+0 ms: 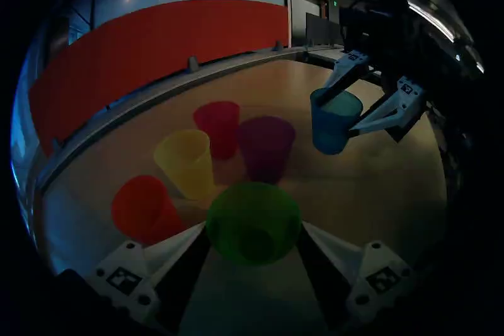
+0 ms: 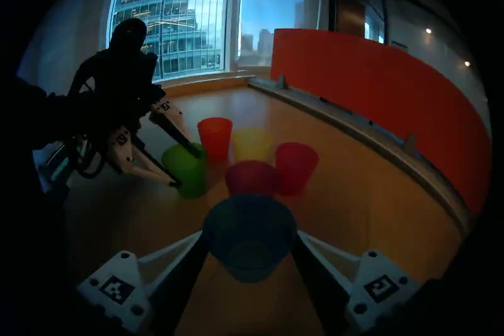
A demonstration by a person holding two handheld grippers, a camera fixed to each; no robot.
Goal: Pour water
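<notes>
We see a translucent green cup (image 1: 253, 222) and a translucent blue cup (image 1: 334, 120), along with a yellow cup (image 1: 186, 161), an orange-red cup (image 1: 143, 208), a pink-red cup (image 1: 217, 127) and a purple cup (image 1: 266, 147), all on a warm tan wooden table (image 1: 378, 178). The left gripper (image 1: 253, 225) and right gripper (image 2: 249, 234) are white with black inner faces, and each finger carries a black-and-white square marker (image 1: 123, 279). We note a red wall panel (image 1: 157, 52) and blue-tinted windows (image 2: 271, 2).
</notes>
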